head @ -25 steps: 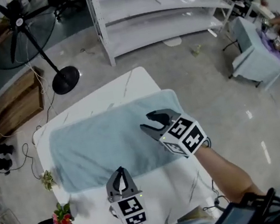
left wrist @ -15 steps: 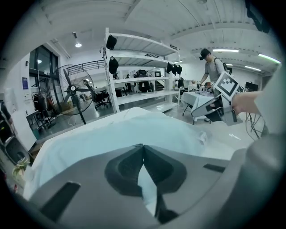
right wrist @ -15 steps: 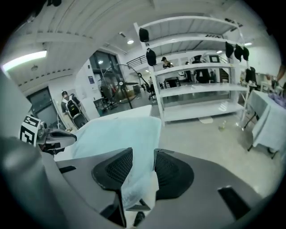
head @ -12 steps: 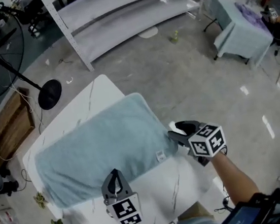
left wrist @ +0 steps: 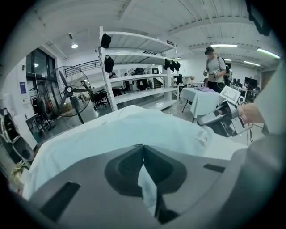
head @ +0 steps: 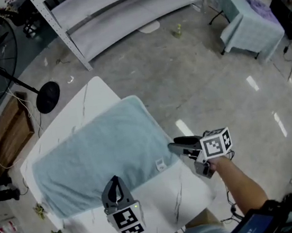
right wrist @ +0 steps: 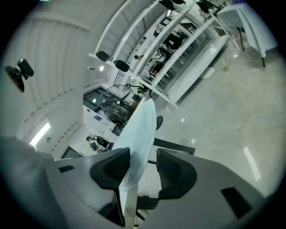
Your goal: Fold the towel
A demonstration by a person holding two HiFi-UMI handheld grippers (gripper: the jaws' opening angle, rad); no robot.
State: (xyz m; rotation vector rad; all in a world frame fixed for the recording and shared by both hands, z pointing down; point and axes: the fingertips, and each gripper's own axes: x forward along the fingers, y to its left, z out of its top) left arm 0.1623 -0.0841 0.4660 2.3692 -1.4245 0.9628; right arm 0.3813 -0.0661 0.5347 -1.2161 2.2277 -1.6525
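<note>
A pale blue towel [head: 98, 157] lies spread flat across the white marbled bench [head: 186, 196], its small label at the near right corner. The left gripper [head: 114, 180] sits over the towel's near edge with its jaws closed tip to tip; pale cloth shows in the slot behind the tips, but I cannot tell whether any is pinched. The right gripper [head: 173, 146], rolled on its side at the bench's right edge, has just been opening its jaws, which stand apart with the towel's edge between them, not clamped
</note>
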